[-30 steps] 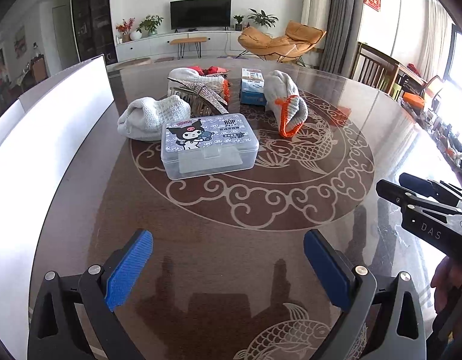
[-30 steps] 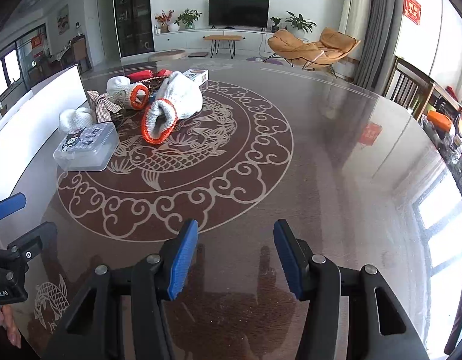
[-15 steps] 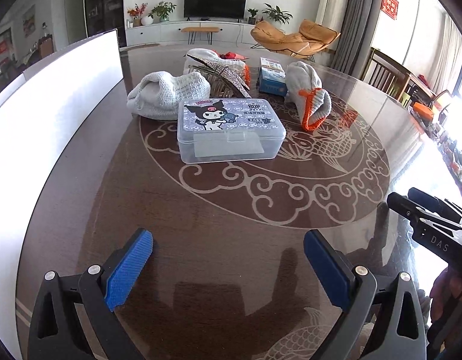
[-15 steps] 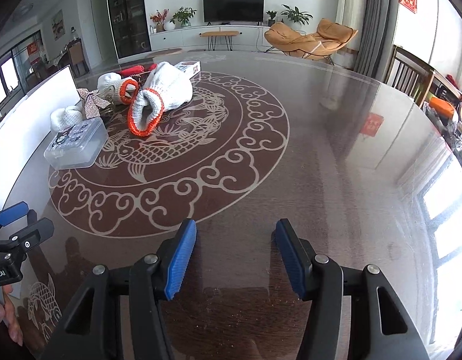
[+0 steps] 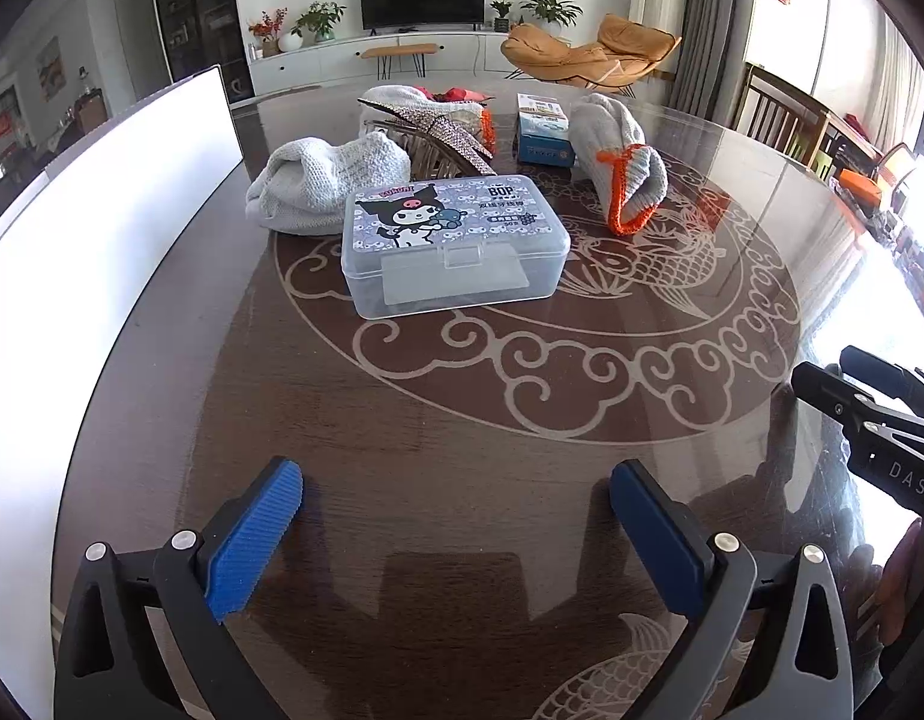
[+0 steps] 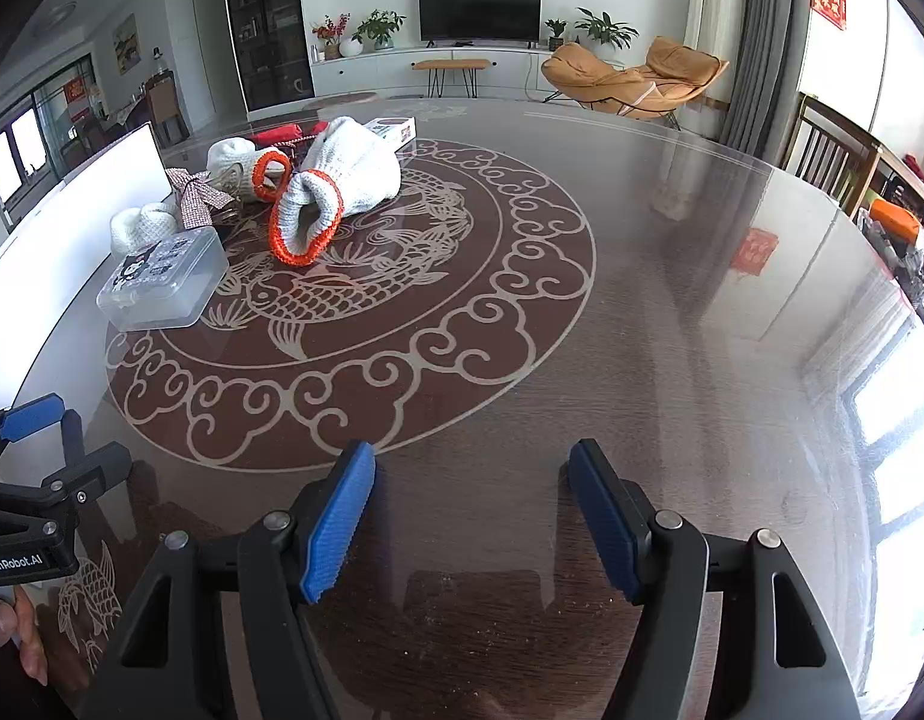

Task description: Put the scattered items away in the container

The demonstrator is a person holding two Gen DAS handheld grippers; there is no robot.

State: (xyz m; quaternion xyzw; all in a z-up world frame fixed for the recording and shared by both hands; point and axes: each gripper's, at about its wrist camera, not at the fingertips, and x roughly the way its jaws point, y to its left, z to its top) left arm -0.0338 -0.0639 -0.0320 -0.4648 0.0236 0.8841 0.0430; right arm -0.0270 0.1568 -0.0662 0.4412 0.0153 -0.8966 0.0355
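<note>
Left gripper: your left gripper [image 5: 456,516] hangs over bare table with its blue pads spread wide and nothing between them.
Right gripper: the jaws of your right gripper [image 6: 471,516] are opening as you hold it; only the tabletop shows in the gap.
Table: the dark round table [image 5: 402,420] has a pale carp-and-cloud pattern under a glossy top, and both tools point down at its near part.
Plastic box: the clear lidded plastic box [image 5: 453,243] with a cartoon sticker sits ahead of your left gripper, well apart from the pads, lid closed.
Wicker basket: the wicker basket [image 5: 438,153] stands just behind the plastic box, with a checked ribbon [image 5: 456,132] draped over its rim.
White knit cloth: a bundled white knit cloth [image 5: 324,183] lies to the left of the basket, touching the plastic box's back corner.
Work glove: a grey work glove with an orange cuff [image 5: 621,165] lies to the right of the box, cuff opening turned toward you.
Second glove: another orange-cuffed glove [image 6: 252,165] rests at the basket; from here you cannot tell whether it lies inside or over the rim.
Small carton: a small blue and white carton [image 5: 543,129] sits behind the work glove, near the basket.
</note>
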